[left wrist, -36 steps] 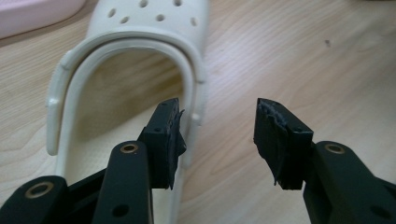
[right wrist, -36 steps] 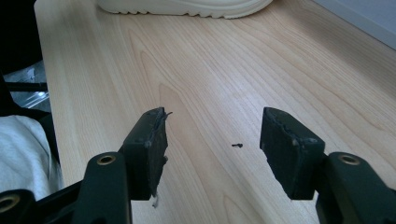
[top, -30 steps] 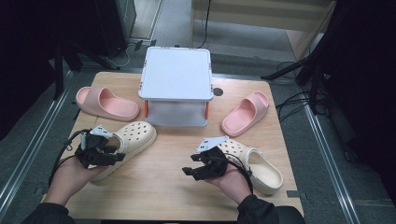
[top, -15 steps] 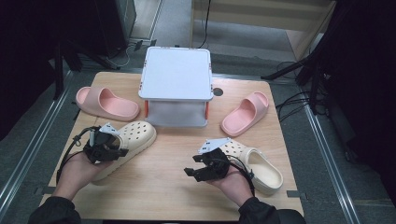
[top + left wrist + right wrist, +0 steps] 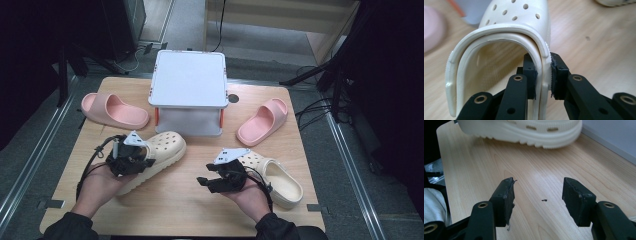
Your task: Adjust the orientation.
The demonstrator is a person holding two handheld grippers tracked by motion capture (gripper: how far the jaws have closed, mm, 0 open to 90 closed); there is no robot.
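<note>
Pinching the cream clog (image 5: 514,30) by its side wall: left gripper (image 5: 543,75), near the table's (image 5: 185,210) left edge | right gripper (image 5: 537,197): fingers spread over bare wood.

The cream-white foam clog with round holes (image 5: 152,157) and its cream-white twin clog (image 5: 277,177) lie on the pale wood-grain bench (image 5: 185,200). Two salmon-pink rubber slides (image 5: 114,110) (image 5: 263,121) flank a white-lidded plastic box with orange-red clips (image 5: 189,92). Both grippers' jaws are matte black.
</note>
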